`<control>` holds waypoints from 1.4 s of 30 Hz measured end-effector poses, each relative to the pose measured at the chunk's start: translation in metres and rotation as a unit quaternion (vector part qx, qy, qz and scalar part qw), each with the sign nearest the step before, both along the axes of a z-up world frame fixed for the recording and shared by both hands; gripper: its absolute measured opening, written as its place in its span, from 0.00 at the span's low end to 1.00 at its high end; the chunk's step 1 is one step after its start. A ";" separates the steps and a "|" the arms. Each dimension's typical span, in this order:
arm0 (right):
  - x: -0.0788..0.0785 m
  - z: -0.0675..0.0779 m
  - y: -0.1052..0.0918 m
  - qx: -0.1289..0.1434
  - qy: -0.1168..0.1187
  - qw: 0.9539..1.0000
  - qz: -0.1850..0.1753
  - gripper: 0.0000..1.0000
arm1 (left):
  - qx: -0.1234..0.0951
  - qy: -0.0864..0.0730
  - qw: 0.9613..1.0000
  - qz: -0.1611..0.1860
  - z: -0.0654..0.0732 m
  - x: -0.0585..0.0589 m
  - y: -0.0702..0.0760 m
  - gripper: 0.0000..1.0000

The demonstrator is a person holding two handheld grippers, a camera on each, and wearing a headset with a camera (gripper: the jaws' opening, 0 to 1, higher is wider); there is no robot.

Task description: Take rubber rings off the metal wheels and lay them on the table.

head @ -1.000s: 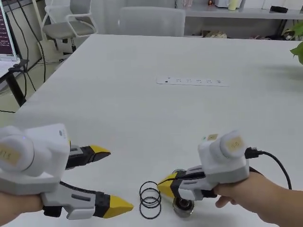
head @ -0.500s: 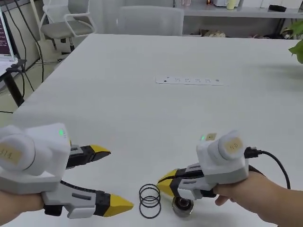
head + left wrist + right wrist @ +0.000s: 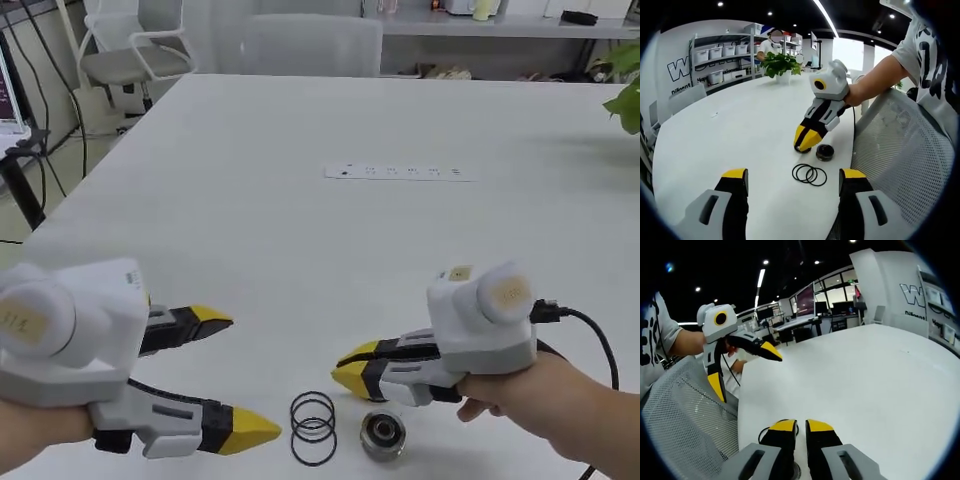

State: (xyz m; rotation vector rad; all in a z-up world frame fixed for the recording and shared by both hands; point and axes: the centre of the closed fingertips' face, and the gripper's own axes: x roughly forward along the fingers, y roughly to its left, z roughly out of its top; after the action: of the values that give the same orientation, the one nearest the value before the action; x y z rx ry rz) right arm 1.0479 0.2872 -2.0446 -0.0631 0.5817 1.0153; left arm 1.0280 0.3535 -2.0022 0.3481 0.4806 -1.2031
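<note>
Three thin rubber rings (image 3: 313, 428) lie on the desk (image 3: 300, 230) just beside the metal wheel (image 3: 383, 435). They seem light and floppy, best pinched at one edge. The left gripper (image 3: 240, 378) has its jaws wide apart, and the right gripper (image 3: 342, 368) has them nearly together, holding nothing.

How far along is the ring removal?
Done: three rubber rings lie overlapping on the table. In hand: the right gripper, jaws nearly together, hangs above the metal wheel; whether it pinches a ring is unclear. The left gripper is open and empty. Left: I cannot tell if the wheel carries more rings.
</note>
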 end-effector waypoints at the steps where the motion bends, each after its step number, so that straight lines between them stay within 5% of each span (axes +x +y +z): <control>1: 0.001 0.001 -0.001 0.001 -0.001 1.000 -0.002 0.05 | 0.000 -0.001 1.000 -0.001 0.001 0.001 -0.001 0.71; 25: 0.012 0.020 -0.053 0.013 -0.016 0.998 -0.063 0.11 | -0.016 -0.008 1.000 -0.015 0.012 0.024 -0.039 0.67; 42: 0.007 0.002 -0.074 0.004 0.004 0.997 -0.074 0.13 | -0.018 0.015 0.999 -0.026 0.002 0.036 -0.062 0.57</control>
State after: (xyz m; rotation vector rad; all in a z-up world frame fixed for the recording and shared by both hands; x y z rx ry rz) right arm 1.0548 0.2137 -2.0424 -0.0082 0.5817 0.8750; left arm 1.0638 0.2913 -2.0004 0.3144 0.4781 -1.2675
